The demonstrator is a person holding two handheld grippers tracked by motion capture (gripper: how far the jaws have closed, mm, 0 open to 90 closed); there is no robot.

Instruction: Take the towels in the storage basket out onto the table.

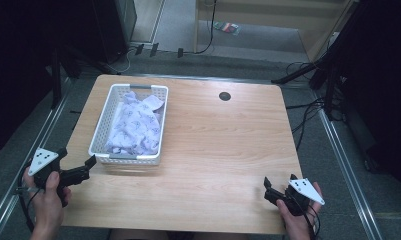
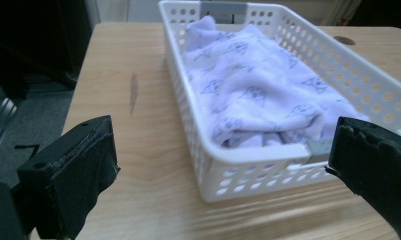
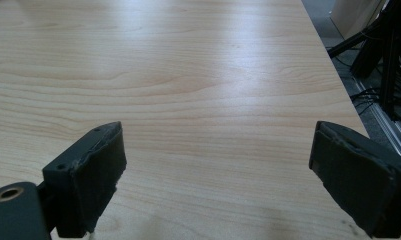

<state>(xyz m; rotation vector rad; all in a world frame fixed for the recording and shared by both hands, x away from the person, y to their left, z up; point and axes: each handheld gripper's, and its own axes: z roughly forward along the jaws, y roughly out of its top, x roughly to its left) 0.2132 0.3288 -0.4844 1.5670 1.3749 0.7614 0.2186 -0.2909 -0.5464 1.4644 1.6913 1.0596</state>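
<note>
**Left gripper lines up on the basket**

The cloth [image 2: 258, 95] lies bunched in the white basket [image 1: 100, 131] at the table's [image 1: 223, 150] far left. The left gripper [image 1: 85, 167], jaws wide and empty, sits just near of the basket; the right gripper [image 1: 270, 190], also wide and empty, waits at the near right. This looks like the approach: next, reach over the rim and pinch a fold.

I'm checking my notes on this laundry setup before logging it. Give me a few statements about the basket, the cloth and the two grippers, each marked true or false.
1. The cloth lies inside the white basket. True.
2. The left gripper grips the cloth. False: its jaws stand open, short of the basket.
3. The right gripper is open over bare table. True.
4. The basket sits at the table's right side. False: it sits at the left.
</note>
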